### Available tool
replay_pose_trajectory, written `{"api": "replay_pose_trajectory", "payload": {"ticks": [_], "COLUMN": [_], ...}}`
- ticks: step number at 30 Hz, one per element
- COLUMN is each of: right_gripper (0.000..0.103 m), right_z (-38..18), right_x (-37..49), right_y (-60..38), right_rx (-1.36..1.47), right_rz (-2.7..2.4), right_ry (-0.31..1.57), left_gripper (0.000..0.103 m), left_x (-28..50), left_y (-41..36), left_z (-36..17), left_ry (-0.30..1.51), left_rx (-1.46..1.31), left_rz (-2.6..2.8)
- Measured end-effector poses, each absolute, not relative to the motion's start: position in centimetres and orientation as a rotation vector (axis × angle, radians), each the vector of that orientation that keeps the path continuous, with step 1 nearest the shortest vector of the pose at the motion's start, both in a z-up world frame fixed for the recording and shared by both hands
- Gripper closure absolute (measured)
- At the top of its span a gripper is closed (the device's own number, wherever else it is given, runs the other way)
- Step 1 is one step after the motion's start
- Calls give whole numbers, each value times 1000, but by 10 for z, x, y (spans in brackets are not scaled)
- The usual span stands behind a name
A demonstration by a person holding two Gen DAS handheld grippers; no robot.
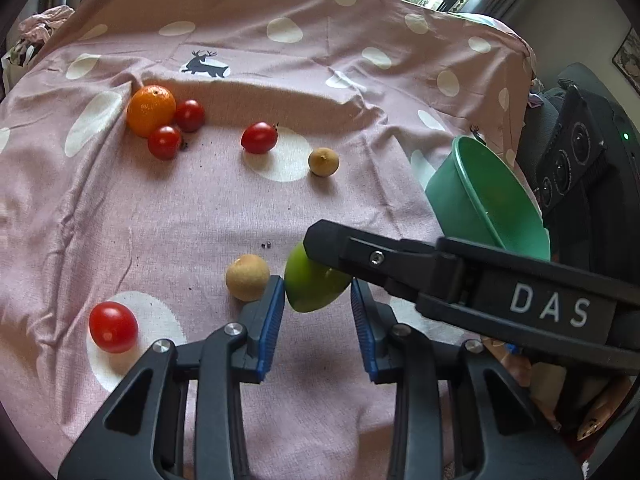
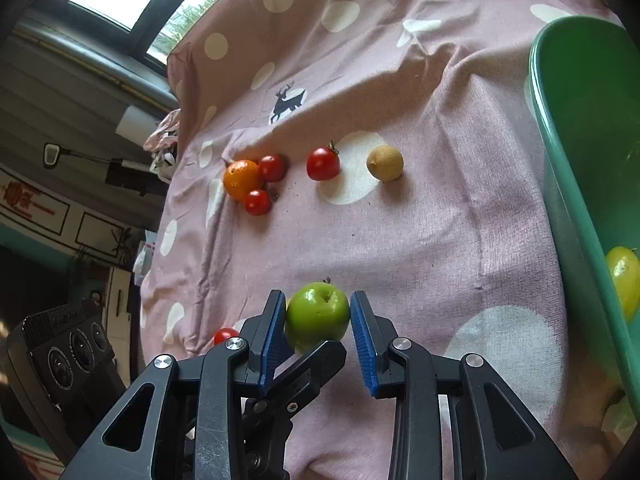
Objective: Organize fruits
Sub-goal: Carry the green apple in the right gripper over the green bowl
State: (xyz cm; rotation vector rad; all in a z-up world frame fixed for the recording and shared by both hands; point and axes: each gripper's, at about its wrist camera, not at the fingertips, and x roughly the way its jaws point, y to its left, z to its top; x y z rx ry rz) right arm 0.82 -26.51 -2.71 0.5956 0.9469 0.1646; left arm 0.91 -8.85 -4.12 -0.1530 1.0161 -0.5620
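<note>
A green apple (image 1: 316, 286) hangs low over the pink dotted cloth (image 1: 160, 220). My left gripper (image 1: 318, 294) has its blue pads against the apple's two sides. My right gripper (image 2: 318, 310) is shut on the same apple (image 2: 318, 312) from another angle, and one of its black fingers (image 1: 400, 260) crosses over the apple's top. One left finger (image 2: 316, 360) shows under the apple in the right wrist view. The green bowl (image 1: 488, 200) stands to the right, with a yellow-green fruit (image 2: 624, 280) inside.
Loose on the cloth lie an orange (image 1: 151, 110), several cherry tomatoes (image 1: 259, 137) and two tan round fruits (image 1: 247, 277). One tomato (image 1: 113, 327) lies near the left. A black device with round lenses (image 1: 568, 160) stands beyond the bowl. Fingers of a hand (image 1: 600, 412) show at the lower right.
</note>
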Motion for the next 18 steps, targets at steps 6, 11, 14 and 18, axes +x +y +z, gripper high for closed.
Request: {"api": "replay_pose_trajectory", "payload": {"ticks": [6,11,14,18], "right_gripper": [68,68,68,68], "right_z": [-6,9,16,28], "right_x": [-4,-16,-22,-32], "right_y": [-264,-264,-267,-273], "right_rx": [572,559,565,565], "right_rz": [184,185,187,184], "right_ry": [866,809,775,720], "left_gripper": [69,69,69,69], "left_x": [0,-9,-13,-20], "left_y": [-88,-93,-98,-107], "left_z": [-19,-6,3,16], "left_ry": [940,892,862,816], "left_rx": [-130,-109,-94,-65], "left_rz": [-583,-593,-605,-623]}}
